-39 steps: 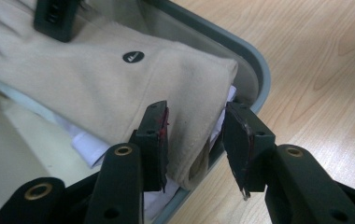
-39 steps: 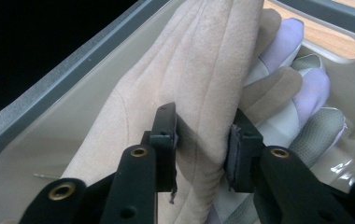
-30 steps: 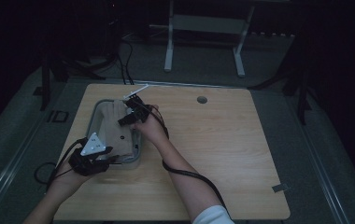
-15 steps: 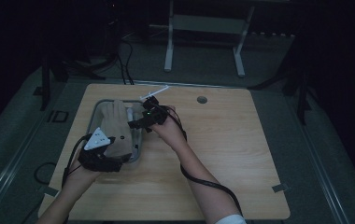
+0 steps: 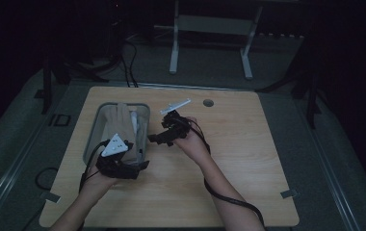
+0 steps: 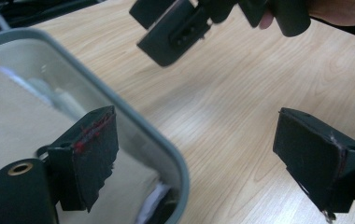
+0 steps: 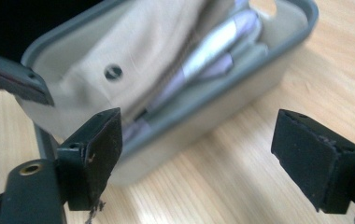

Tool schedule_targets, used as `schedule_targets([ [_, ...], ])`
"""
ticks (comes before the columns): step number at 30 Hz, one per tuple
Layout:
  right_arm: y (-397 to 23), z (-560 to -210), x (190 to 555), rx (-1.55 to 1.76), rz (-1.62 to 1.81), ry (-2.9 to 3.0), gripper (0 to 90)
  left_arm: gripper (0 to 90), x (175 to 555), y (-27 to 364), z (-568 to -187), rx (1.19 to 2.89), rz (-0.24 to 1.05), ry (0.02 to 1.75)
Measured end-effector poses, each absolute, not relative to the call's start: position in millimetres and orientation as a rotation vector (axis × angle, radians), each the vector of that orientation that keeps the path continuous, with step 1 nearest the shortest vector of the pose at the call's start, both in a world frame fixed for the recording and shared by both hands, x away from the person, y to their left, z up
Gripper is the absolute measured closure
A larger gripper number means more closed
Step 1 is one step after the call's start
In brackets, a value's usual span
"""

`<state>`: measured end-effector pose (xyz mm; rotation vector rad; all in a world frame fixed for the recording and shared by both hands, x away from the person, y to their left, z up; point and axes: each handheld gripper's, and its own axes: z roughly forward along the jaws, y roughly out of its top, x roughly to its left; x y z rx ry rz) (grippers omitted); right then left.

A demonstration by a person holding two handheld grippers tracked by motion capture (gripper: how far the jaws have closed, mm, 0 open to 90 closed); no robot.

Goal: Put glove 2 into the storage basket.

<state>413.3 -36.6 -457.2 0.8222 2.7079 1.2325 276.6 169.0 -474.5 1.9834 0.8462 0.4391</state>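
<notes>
On the pale wooden table (image 5: 248, 159) sits a grey bin (image 5: 93, 132), dark room around.

bin (image 5: 90, 139): grey | cloth (image 5: 117, 120): beige | table (image 5: 248, 144): light wood grain | hand-held gripper jaws: black

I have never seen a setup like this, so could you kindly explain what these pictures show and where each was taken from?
A person sits at a wooden table, holding a hand-operated claw in each hand. The wide picture comes from a camera fixed above the table. The two close-ups come from small cameras riding on each claw, looking out between its two black jaws. The left claw hovers over the near end of a grey tray that holds a beige cloth and some pale items I cannot identify. The right claw is beside the tray's right rim. Both claws have just been opening, and nothing is between their jaws.
</notes>
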Motion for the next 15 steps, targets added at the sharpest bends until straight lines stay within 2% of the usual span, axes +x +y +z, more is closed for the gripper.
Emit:
schedule_targets([
  [15,-77,-475,396,0.822,1.248,2.670,15.7,14.7,275,139,-485,2.017,0.356,0.742],
])
